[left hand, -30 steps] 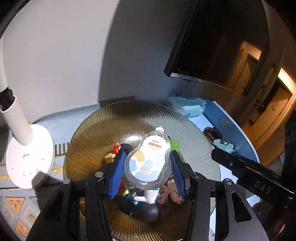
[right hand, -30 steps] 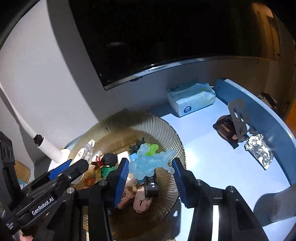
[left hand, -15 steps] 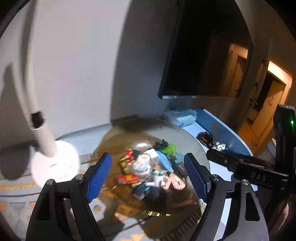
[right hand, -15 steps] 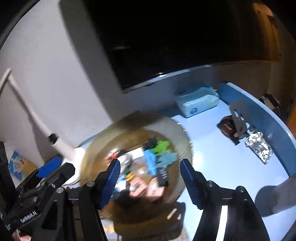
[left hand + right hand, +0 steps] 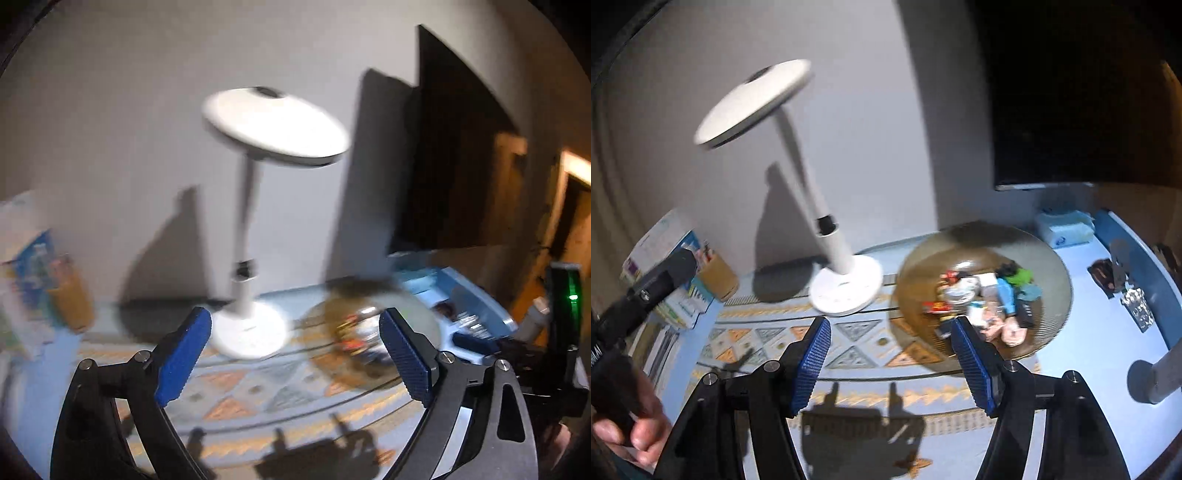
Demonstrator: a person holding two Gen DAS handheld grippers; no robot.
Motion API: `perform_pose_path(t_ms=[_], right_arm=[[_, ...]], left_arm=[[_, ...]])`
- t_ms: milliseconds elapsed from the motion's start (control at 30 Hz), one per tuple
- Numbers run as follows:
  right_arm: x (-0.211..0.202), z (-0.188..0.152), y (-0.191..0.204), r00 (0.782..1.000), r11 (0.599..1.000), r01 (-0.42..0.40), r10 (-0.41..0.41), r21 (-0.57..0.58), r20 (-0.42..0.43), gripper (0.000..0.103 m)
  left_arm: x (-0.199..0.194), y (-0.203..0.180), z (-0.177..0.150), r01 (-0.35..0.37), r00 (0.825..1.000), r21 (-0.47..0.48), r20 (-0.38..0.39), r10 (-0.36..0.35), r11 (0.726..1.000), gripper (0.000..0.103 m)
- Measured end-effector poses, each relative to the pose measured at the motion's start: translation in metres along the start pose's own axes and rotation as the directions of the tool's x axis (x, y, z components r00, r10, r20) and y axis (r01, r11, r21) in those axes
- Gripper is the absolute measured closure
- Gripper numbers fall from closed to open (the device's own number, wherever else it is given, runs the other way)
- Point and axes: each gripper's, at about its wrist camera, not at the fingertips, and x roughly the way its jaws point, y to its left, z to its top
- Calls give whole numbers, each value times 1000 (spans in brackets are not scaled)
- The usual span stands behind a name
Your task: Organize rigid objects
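Observation:
An amber ribbed glass plate [image 5: 979, 236] sits on the table and holds a pile of small toys and packets [image 5: 990, 295]. My right gripper [image 5: 894, 365] hangs above a patterned mat, near and left of the plate; its jaws are opening with nothing between them. In the blurred left wrist view, my left gripper [image 5: 295, 354] is further back, with its jaws opening wide and empty. There the plate [image 5: 417, 314] lies behind its right fingertip. The left gripper's black body [image 5: 646, 288] shows at the left of the right wrist view, held by a hand [image 5: 628, 435].
A white desk lamp stands left of the plate on a round base [image 5: 846, 288], its head [image 5: 753, 107] high up. Boxes [image 5: 665, 266] and a brown cup line the left edge. A tissue pack [image 5: 1065, 229], a foil blister [image 5: 1137, 310] and a dark monitor are at the right.
Both grippers let go of what they held over the plate, a clear labelled pack and a pale blue figure. They opened, then pulled back and up to the left, away from the plate.

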Motion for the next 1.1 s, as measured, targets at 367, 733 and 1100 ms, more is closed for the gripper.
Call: perform_pose_path(t_ms=[367, 733, 1100], right_arm=[[60, -77, 63, 991, 997, 9, -19, -79, -133, 23], [126, -120, 66, 977, 977, 70, -108, -201, -184, 23], [140, -129, 54, 979, 982, 62, -95, -179, -182, 23]], left_arm=[[13, 73, -110, -118, 986, -107, -129, 104, 987, 11], [53, 82, -172, -170, 971, -129, -190, 144, 977, 11], [70, 81, -185, -322, 925, -97, -246, 291, 942, 11]])
